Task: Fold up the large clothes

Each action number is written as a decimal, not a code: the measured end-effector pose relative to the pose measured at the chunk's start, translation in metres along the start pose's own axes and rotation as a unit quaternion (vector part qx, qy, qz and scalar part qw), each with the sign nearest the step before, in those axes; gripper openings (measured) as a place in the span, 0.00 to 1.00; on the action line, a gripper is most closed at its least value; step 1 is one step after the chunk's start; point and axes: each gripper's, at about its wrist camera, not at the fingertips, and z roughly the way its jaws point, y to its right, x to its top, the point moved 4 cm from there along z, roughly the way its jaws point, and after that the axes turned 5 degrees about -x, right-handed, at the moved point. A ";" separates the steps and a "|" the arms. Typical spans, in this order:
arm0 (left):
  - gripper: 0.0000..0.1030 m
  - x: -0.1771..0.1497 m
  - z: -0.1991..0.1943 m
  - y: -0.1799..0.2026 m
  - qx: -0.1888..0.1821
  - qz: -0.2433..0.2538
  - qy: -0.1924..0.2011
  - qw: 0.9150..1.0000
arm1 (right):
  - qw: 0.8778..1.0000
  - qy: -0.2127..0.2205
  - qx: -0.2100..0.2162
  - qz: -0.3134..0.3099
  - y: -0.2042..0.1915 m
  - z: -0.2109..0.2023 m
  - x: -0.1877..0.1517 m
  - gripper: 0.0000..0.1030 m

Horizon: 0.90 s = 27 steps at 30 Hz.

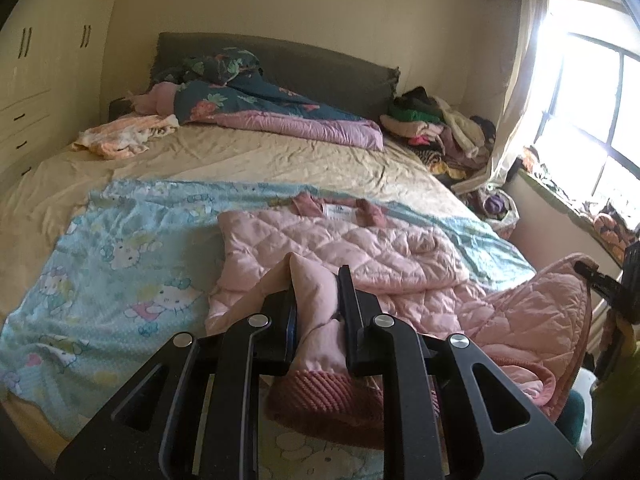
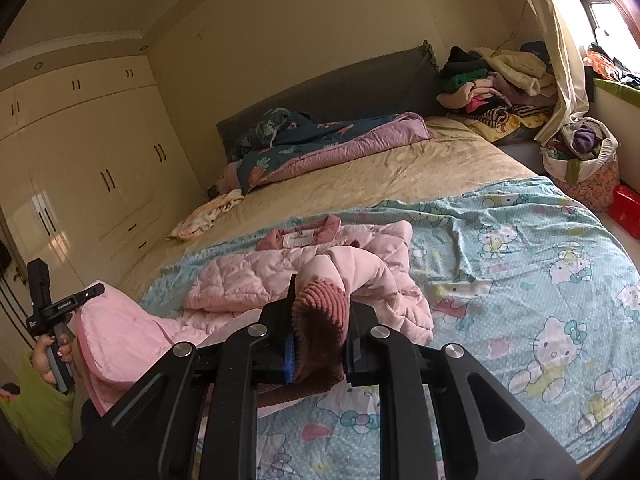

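Pink quilted fabric fills both wrist views: a padded jacket (image 1: 340, 240) lies on a light-blue cartoon-cat sheet (image 1: 120, 248) spread over the near end of a bed (image 1: 248, 156). The left gripper (image 1: 316, 300) is pinched on the jacket, pale pink cloth bunched between its two fingers and a ribbed, darker pink band sagging just below them. The right gripper (image 2: 320, 320) is likewise clamped on a ribbed rose cuff, the sleeve arching forward from its fingers to the jacket's body. Ahead of both grippers the collar and its white label (image 2: 298, 238) lie flat, pointing toward the headboard (image 1: 280, 68). Beyond, a dark floral quilt (image 1: 256, 100) with a lilac underside is heaped against the headboard. To the far right of the grippers, mixed clothes (image 2: 496, 80) pile up near a bright window (image 1: 592, 112); cream wardrobes (image 2: 80, 152) stand at the left.
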 end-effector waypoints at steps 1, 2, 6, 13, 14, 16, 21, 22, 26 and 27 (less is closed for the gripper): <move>0.10 0.002 0.001 -0.001 0.000 -0.003 0.003 1.000 | 1.000 0.001 -0.001 0.000 0.000 0.000 0.001 0.15; 0.10 0.004 0.002 -0.002 0.000 -0.004 0.005 1.000 | 1.000 0.003 -0.002 0.000 0.000 0.000 0.003 0.15; 0.10 0.010 0.006 -0.003 -0.002 -0.010 0.014 1.000 | 1.000 0.006 -0.002 0.001 -0.001 0.003 0.009 0.15; 0.10 0.022 0.010 -0.002 -0.003 -0.014 0.027 1.000 | 1.000 0.010 -0.004 0.002 0.000 0.009 0.018 0.15; 0.10 0.024 0.011 -0.002 -0.002 -0.015 0.028 1.000 | 1.000 0.010 -0.004 0.004 0.001 0.010 0.021 0.15; 0.10 0.029 0.012 -0.004 -0.003 -0.018 0.030 0.999 | 1.000 0.009 -0.006 0.007 0.001 0.013 0.026 0.15; 0.10 0.040 0.013 -0.010 -0.001 -0.029 0.036 0.999 | 1.000 0.012 -0.010 0.002 -0.004 0.018 0.041 0.15; 0.11 0.042 0.014 -0.012 0.000 -0.030 0.038 0.999 | 1.000 0.013 -0.010 0.002 -0.005 0.020 0.044 0.15; 0.11 0.050 0.019 -0.016 0.004 -0.038 0.043 0.998 | 1.000 0.015 -0.016 0.002 -0.008 0.029 0.057 0.15; 0.11 0.052 0.020 -0.018 0.005 -0.039 0.044 0.998 | 1.000 0.015 -0.018 0.002 -0.007 0.031 0.059 0.15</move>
